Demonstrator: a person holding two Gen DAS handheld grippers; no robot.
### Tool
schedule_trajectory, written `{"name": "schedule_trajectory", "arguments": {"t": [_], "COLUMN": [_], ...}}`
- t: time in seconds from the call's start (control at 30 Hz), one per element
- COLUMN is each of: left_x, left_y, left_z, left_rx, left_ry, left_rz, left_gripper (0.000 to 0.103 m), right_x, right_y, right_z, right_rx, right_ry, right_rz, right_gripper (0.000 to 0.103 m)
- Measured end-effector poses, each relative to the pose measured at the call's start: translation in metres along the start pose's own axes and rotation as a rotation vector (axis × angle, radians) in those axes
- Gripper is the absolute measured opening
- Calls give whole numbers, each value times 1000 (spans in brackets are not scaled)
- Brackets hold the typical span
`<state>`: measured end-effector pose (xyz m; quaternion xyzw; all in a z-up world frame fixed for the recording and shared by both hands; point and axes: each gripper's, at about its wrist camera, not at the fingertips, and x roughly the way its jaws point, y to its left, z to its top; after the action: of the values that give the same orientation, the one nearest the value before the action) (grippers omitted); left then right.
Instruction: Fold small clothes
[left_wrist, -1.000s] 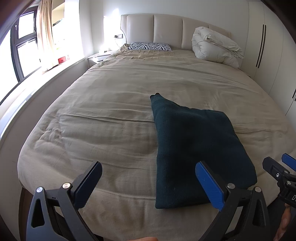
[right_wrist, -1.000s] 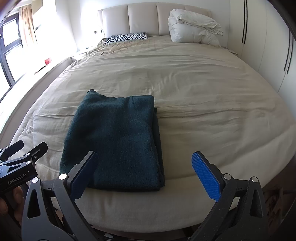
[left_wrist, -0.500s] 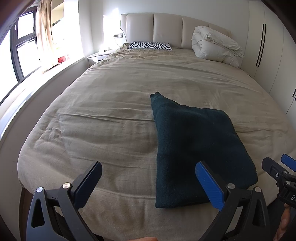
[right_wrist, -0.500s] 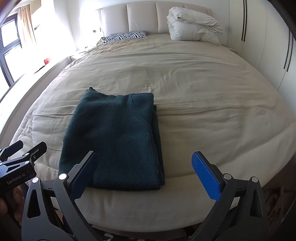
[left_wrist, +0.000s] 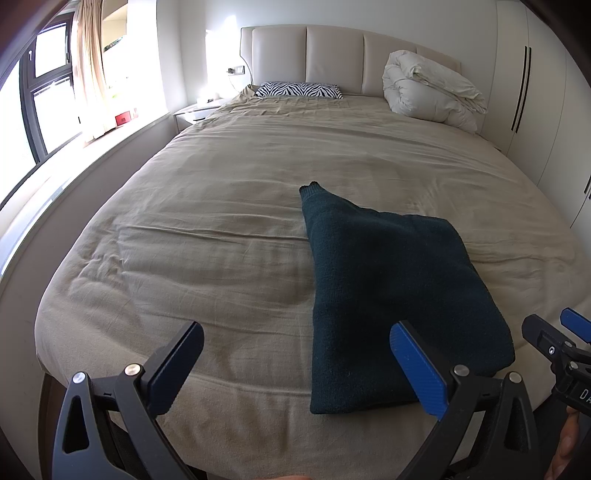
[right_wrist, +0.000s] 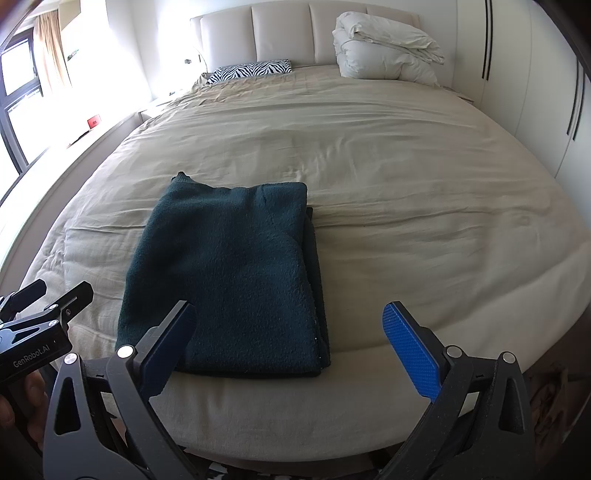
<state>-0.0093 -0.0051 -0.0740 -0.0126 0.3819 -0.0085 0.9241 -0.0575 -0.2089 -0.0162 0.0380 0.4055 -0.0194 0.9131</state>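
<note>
A dark teal fleece garment (left_wrist: 391, 295) (right_wrist: 229, 280) lies folded into a rectangle near the foot of the beige bed (left_wrist: 221, 221) (right_wrist: 424, 206). One cuff or corner pokes out at its far left end. My left gripper (left_wrist: 295, 362) is open, held above the bed's near edge, with the garment's near left corner ahead of its right finger. My right gripper (right_wrist: 291, 343) is open too, hovering over the garment's near right corner. Neither gripper touches the cloth. The other gripper shows at the edge of each view.
A zebra-print pillow (left_wrist: 300, 89) (right_wrist: 251, 69) and a rolled white duvet (left_wrist: 432, 92) (right_wrist: 384, 51) sit by the padded headboard. White wardrobe doors (left_wrist: 535, 92) line the right side. A window ledge (left_wrist: 55, 162) with a small red object runs along the left.
</note>
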Motion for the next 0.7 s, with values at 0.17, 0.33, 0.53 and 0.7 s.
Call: {"name": "schedule_trajectory", "arguments": {"t": [0.17,0.33,0.53,0.7], "left_x": [0,0,0,0], "left_y": [0,0,0,0], "left_z": [0,0,0,0], "left_rx": [0,0,1,1], "left_ry": [0,0,0,1], "left_rz": [0,0,0,0], "left_gripper": [103,103,103,103], "right_x": [0,1,1,1], "right_y": [0,1,1,1], "right_z": [-1,-3,-4,-5], "right_rx": [2,1,2,3], "right_ry": [1,1,2,3], "right_rz": [1,1,3,1], "right_gripper": [103,103,103,103]}}
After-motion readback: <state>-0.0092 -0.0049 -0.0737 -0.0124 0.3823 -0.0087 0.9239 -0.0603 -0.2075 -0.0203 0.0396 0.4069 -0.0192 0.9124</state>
